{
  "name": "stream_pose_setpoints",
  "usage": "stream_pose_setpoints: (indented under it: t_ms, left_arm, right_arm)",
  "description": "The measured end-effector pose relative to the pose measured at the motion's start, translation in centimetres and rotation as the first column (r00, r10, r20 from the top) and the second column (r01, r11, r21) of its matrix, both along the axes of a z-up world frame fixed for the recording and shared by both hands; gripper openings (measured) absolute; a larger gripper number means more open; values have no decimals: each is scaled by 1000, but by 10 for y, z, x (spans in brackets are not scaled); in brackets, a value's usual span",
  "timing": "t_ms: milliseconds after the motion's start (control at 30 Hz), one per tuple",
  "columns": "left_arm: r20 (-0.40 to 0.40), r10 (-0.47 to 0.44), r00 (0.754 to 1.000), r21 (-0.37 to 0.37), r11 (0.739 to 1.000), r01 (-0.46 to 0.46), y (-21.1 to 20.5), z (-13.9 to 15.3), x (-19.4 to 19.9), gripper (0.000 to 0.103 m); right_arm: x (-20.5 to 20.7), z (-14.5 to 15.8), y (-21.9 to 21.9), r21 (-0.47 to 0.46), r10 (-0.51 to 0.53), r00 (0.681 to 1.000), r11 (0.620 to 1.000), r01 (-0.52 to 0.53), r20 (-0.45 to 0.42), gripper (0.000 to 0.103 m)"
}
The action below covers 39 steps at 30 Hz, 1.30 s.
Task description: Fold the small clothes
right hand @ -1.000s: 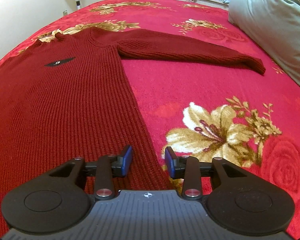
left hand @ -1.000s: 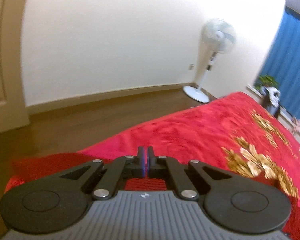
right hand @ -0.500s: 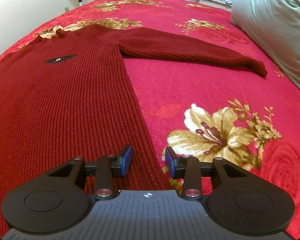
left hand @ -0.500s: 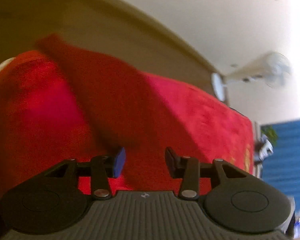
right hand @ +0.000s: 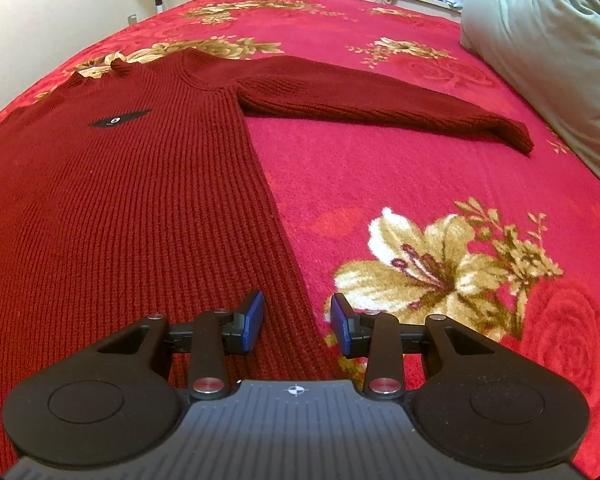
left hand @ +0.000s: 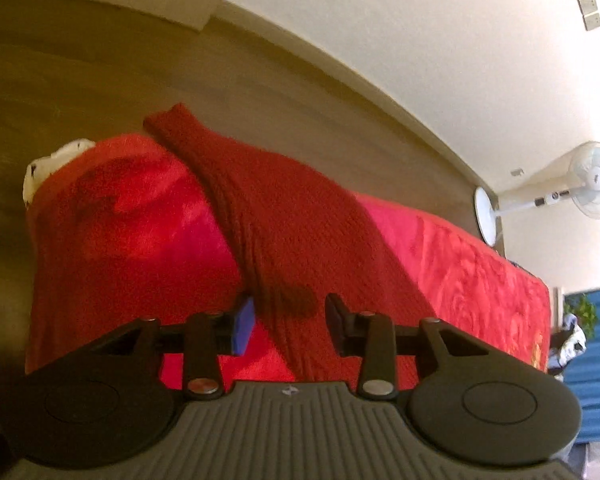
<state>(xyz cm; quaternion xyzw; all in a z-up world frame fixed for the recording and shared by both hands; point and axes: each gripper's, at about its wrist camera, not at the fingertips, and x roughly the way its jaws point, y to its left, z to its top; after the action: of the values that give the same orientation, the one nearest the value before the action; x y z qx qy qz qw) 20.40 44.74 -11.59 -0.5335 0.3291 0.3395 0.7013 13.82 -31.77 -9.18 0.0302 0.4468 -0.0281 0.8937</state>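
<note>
In the left wrist view, the dark red ribbed knit sweater [left hand: 284, 216] is draped diagonally across the red plush blanket [left hand: 112, 216]; the left gripper [left hand: 288, 322] is closing around its sleeve, not yet pinching. At lower centre, the right gripper [right hand: 298, 320] is spread over the hem edge. A sleeve fold seems next.

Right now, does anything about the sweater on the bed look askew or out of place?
Yes. One sleeve of the dark red sweater hangs over the edge of the red blanket, its cuff dangling above the floor. The other sleeve lies flat on the bed.
</note>
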Motion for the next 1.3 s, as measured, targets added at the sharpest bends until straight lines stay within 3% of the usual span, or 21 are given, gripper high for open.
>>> stream_pose_setpoints:
  t_ms: [100, 233, 300, 367, 400, 500, 533, 567, 600, 633, 667, 733, 767, 800, 833, 900, 933, 1033, 1167, 1233, 1300]
  left_arm:
    - [-58, -5, 998, 60, 998, 9, -2, 0, 11, 19]
    - [-128, -19, 992, 176, 983, 42, -16, 11, 24, 13]
    - [-164, -37, 986, 296, 951, 85, -33, 28, 37, 12]
    - [-170, -78, 982, 433, 890, 146, -59, 47, 51, 11]
    - [-164, -119, 979, 510, 840, 187, -78, 60, 60, 10]
    - [-127, -302, 945, 716, 631, 298, -147, 96, 78, 10]
    - [-114, -392, 913, 771, 544, 330, -176, 106, 81, 9]
    - [-104, -497, 861, 817, 450, 359, -207, 115, 82, 9]
    - [-97, -605, 790, 849, 364, 384, -240, 121, 80, 9]
    - [-97, -709, 699, 860, 294, 418, -271, 123, 78, 10]
    - [-98, -797, 595, 848, 246, 470, -295, 123, 78, 13]
    - [-108, -924, 366, 783, 148, 604, -332, 115, 84, 30]
    - [-127, -951, 281, 761, 89, 643, -349, 111, 85, 32]
    - [-154, -951, 267, 765, 56, 642, -359, 108, 86, 32]
    - [-170, -946, 274, 771, 46, 635, -364, 107, 88, 33]
    - [-136, -943, 305, 752, 102, 651, -353, 105, 96, 34]
    - [-118, -933, 340, 740, 146, 657, -344, 105, 101, 33]
    - [-99, -863, 496, 697, 295, 653, -306, 101, 113, 33]
    - [-188, -731, 656, 614, 434, 659, -265, 96, 133, 33]
    - [-210, -701, 682, 585, 469, 662, -250, 93, 138, 33]
    - [-204, -694, 690, 582, 481, 656, -236, 93, 136, 33]
  right_arm:
    - [-2, 0, 0, -4, 2, 1000, 1000, -2, 5, 39]
    - [-1, 1, 1, -3, 4, 1000, 1000, -4, 2, 39]
    - [-1, 1, 0, 0, 2, 1000, 1000, -2, 4, 39]
    - [-2, 3, 0, 3, -2, 1000, 1000, 2, 14, 38]
    - [-2, 4, -1, 8, -5, 1000, 1000, 5, 24, 34]
    - [-3, 8, -4, 36, -15, 998, 999, 13, 59, 22]
    - [-4, 10, -5, 42, -20, 997, 999, 17, 78, 21]
    - [-4, 12, -5, 47, -23, 995, 999, 19, 94, 21]
    - [-5, 13, -6, 55, -23, 994, 998, 17, 109, 21]
    - [-5, 14, -6, 67, -20, 992, 998, 12, 121, 21]
    - [-5, 15, -6, 81, -15, 991, 997, 4, 129, 22]
    - [-6, 13, -3, 105, 7, 990, 994, -22, 140, 23]
    - [-7, 12, -1, 109, 18, 990, 993, -34, 143, 25]
    - [-7, 10, 1, 109, 31, 989, 993, -47, 146, 28]
    - [-8, 8, 4, 104, 42, 988, 993, -58, 147, 28]
    - [-10, 7, 8, 86, 54, 987, 994, -68, 151, 28]
    - [-11, 8, 9, 75, 52, 985, 995, -65, 162, 28]
    - [-14, 9, 11, 67, 48, 981, 996, -62, 187, 28]
    - [-16, 5, 12, 90, 55, 984, 993, -71, 172, 28]
    - [-18, 2, 19, 68, 67, 983, 994, -80, 173, 28]
    - [-20, 0, 25, 50, 78, 982, 995, -88, 173, 28]
